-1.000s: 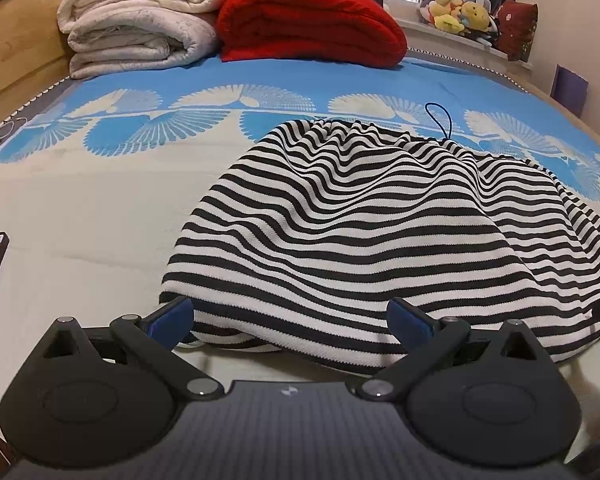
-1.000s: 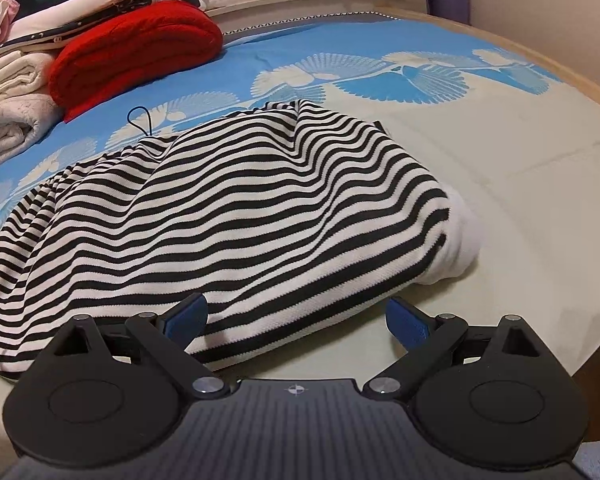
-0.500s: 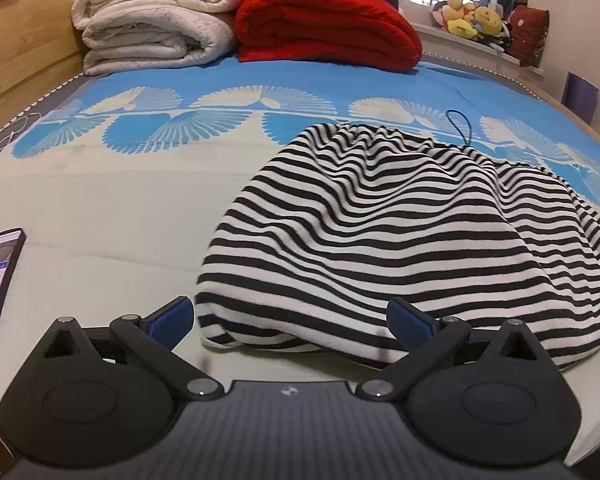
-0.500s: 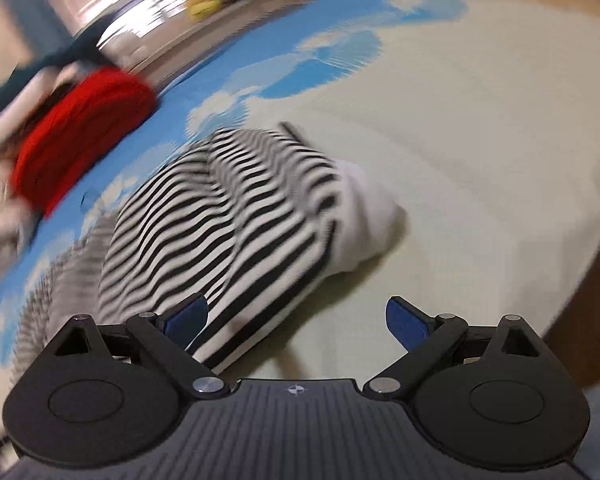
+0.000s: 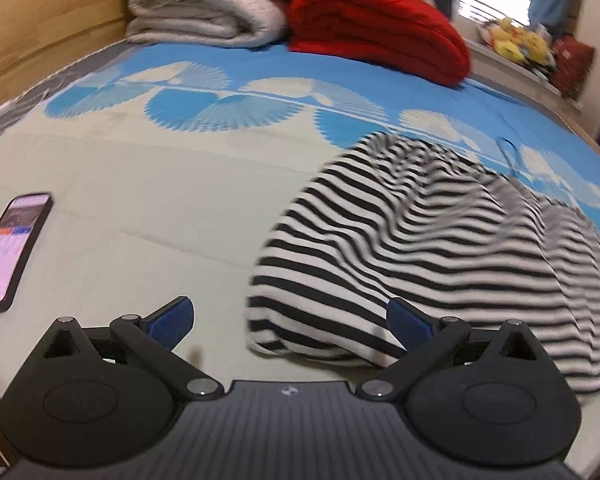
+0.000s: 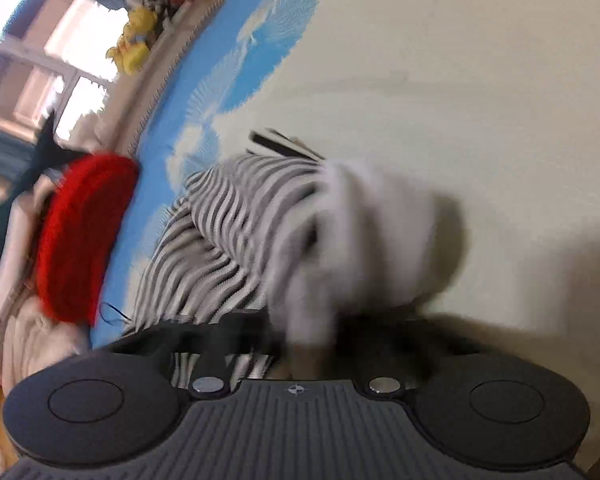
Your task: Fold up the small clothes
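A black-and-white striped garment (image 5: pixel 440 248) lies bunched on the bed. My left gripper (image 5: pixel 290 320) is open and empty, just in front of the garment's near left corner. In the right wrist view the picture is tilted and blurred; my right gripper (image 6: pixel 304 340) has its fingers drawn together on the white end of the striped garment (image 6: pixel 340 232), which rises up in front of the camera.
A phone (image 5: pixel 14 246) with a lit screen lies at the left on the bed. Folded cream blankets (image 5: pixel 204 8) and a red blanket (image 5: pixel 380 32) are stacked at the far side. Soft toys (image 5: pixel 516 40) sit on the windowsill. The bed sheet (image 5: pixel 160 200) is cream and blue.
My right gripper has rolled over, closed on the garment's white end and lifted it. My left gripper has shifted left, so the garment sits further right and the phone shows more.
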### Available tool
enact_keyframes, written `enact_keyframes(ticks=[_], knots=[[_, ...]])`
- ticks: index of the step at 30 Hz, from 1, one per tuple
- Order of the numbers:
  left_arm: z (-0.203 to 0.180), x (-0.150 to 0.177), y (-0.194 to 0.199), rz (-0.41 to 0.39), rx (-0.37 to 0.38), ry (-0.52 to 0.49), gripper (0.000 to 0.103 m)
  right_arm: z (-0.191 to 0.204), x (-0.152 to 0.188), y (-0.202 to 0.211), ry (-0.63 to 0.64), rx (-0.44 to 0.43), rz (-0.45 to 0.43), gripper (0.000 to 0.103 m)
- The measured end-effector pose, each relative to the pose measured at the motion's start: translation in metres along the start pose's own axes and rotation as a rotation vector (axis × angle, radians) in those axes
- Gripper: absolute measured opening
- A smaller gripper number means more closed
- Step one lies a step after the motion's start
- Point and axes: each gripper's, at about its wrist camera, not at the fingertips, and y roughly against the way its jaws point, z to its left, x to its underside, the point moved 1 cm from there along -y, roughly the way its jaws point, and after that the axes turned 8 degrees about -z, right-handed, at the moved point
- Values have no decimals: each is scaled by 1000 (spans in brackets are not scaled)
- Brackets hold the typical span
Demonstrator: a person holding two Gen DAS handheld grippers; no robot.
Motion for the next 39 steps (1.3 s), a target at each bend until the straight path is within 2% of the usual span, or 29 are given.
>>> enact_keyframes(ticks=[3,6,9,11,13,15,17,19,21,23,25,26,28,29,31,32,35,39], knots=[[14,-4,-4,11,-35,49,103,5,-11,14,-15,-16,-60,12],[23,-5,-9,41,-54,75,103,6,-21,23,9,19,-131,12],[24,-3,-12,68,-53,62,103,-5,-26,11,-1,119,-104,12],[22,-1,-12,74,-56,42,103,-6,-25,7,1,136,-99,12],[24,0,-12,76,-58,41,103,11,-23,9,79,144,-126,12],[28,1,-11,77,-57,52,103,41,-17,21,243,118,-186,12],[33,1,-12,80,-61,63,103,97,3,35,510,41,-272,12],[36,2,-11,80,-67,69,103,155,42,51,808,-74,-343,12],[40,2,-11,79,-76,77,103,198,105,67,1133,-218,-386,12],[45,0,-11,78,-83,92,103,212,185,80,1497,-366,-374,12],[50,-2,-10,76,-94,113,103,196,260,83,1836,-484,-305,12],[53,-2,-9,75,-99,125,103,177,295,80,1972,-516,-235,12],[58,-3,-8,73,-106,145,103,146,337,70,2104,-524,-113,13],[60,-3,-7,75,-105,154,103,133,351,64,2147,-526,-74,13],[61,-2,-5,78,-97,158,103,121,363,60,2151,-512,-125,14],[61,-1,-5,79,-94,154,103,123,363,60,2129,-508,-130,14],[60,0,-5,84,-87,146,103,141,347,61,1996,-523,-70,14],[60,-1,-5,83,-71,170,103,160,337,85,1895,-604,-130,14]])
